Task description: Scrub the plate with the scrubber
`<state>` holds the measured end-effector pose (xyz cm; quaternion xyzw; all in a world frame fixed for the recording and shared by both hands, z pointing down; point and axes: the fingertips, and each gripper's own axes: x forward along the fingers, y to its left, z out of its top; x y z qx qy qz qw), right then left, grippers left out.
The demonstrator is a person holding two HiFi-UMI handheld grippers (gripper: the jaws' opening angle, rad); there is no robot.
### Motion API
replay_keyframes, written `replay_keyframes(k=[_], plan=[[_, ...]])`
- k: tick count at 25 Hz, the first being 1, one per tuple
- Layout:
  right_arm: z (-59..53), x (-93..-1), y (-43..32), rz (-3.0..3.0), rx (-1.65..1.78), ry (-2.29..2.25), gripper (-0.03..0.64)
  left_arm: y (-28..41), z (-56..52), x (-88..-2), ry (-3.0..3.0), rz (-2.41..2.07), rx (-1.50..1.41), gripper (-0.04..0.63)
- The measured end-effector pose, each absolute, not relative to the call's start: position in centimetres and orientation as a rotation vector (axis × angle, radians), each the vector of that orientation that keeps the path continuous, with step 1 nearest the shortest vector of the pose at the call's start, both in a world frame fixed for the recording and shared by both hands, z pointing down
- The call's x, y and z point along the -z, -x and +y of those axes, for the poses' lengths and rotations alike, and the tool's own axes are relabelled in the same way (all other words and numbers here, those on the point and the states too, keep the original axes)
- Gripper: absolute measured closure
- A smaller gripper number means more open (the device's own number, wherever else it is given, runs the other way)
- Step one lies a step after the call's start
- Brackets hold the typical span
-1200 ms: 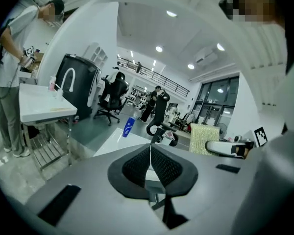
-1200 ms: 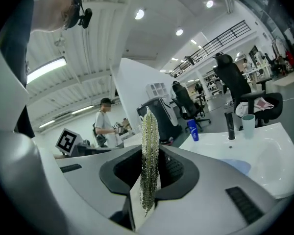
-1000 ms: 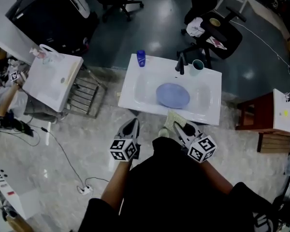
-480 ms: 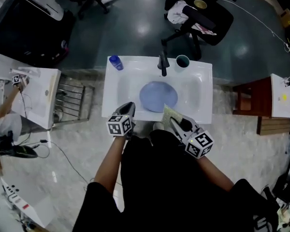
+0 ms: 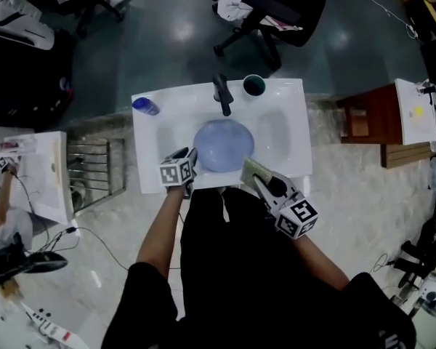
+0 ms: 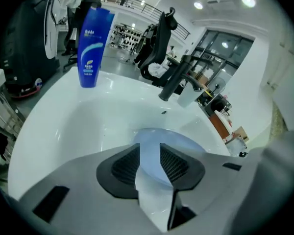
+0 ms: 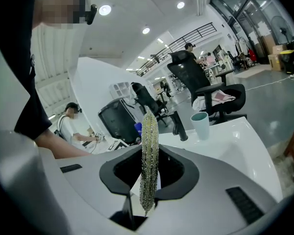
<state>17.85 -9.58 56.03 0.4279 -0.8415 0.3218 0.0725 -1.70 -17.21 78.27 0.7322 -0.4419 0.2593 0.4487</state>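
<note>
A pale blue plate (image 5: 223,145) lies flat in the basin of the white sink (image 5: 291,133). My left gripper (image 5: 188,155) reaches over the sink's front rim at the plate's left edge. Its jaws are opening, with nothing pressed between the pads. In the left gripper view the plate (image 6: 149,136) shows through the gap of that gripper (image 6: 149,156). My right gripper (image 5: 257,178) hovers at the sink's front edge, right of the plate, shut on a yellow-green scrubber (image 5: 251,170). The scrubber (image 7: 149,151) stands upright between the pads of the right gripper (image 7: 149,173).
A blue bottle (image 5: 145,106) lies at the sink's back left corner. A black faucet (image 5: 223,95) and a teal cup (image 5: 253,86) stand on the back rim. Behind are an office chair (image 5: 269,6), a wooden stool (image 5: 363,122) right, and a metal rack (image 5: 91,173) left.
The view has closed in on the sink. My left gripper moved forward from the floor side to the plate's left edge. The right gripper stayed at the front rim with the scrubber.
</note>
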Motion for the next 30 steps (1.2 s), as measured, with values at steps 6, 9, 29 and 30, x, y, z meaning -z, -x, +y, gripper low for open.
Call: replay_keyframes(k=[6, 9, 29, 30], plan=[[-10.3, -56.9, -17.5, -2.462, -1.06, -1.409, 0.558, 1.8, -18.6, -83.0, -1.722, -0.991, -0.697, 0.433], [-10.3, -57.3, -17.4, -2.435, -1.065, -1.446, 0.558, 0.7, -17.8, -85.1, -1.675, -0.889, -0.771, 0.422], [-10.6, -56.3, -18.3, -2.324, -1.009, -1.672, 0.558, 1.5, -18.0, -87.8, -1.396, -0.895, -0.698, 0.568], [-10.7, -56.0, -18.3, -2.33, -0.997, -1.673, 0.558, 1.9, -18.1, -87.3, -1.387, -0.921, -0.671, 0.575]])
